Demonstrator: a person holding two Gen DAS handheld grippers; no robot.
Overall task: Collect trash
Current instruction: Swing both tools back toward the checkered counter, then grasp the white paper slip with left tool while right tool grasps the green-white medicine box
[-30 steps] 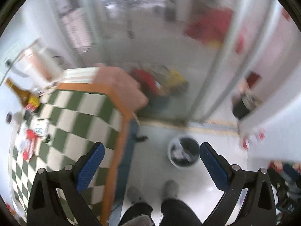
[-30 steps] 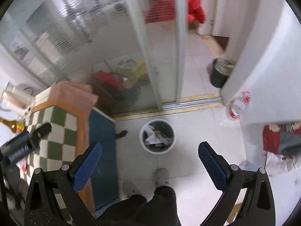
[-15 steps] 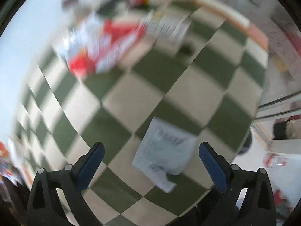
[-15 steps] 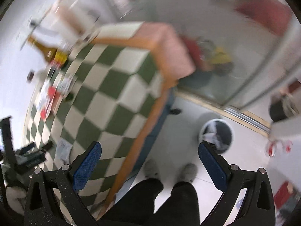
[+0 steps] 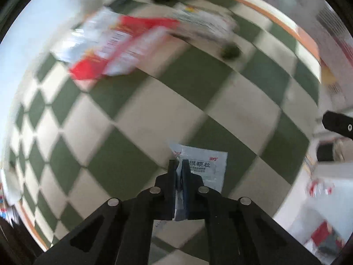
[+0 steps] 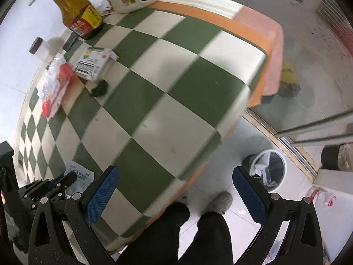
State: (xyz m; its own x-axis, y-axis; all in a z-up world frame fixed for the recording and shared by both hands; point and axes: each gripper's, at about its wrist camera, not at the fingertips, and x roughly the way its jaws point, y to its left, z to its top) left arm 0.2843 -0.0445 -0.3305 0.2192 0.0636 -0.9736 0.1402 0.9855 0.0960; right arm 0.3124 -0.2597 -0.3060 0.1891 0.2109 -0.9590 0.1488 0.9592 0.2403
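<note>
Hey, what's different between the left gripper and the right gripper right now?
The left gripper has its jaws shut on the pale sachet; the right gripper has its jaws wide apart and holds nothing. The left sits low over the checkered tablecloth; the right hangs over the table's edge, towards the trash bin. Both have black frames.

A pale blue-white sachet [image 5: 203, 165] with dark printed characters lies on the green-and-cream checkered tabletop [image 5: 154, 110], its near edge crumpled upward. A white bin [image 6: 270, 169] holding trash stands on the floor.

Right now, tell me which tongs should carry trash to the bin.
Left. The left tongs are already shut on the sachet; the right tongs hang open and empty, the bin beyond them.
</note>
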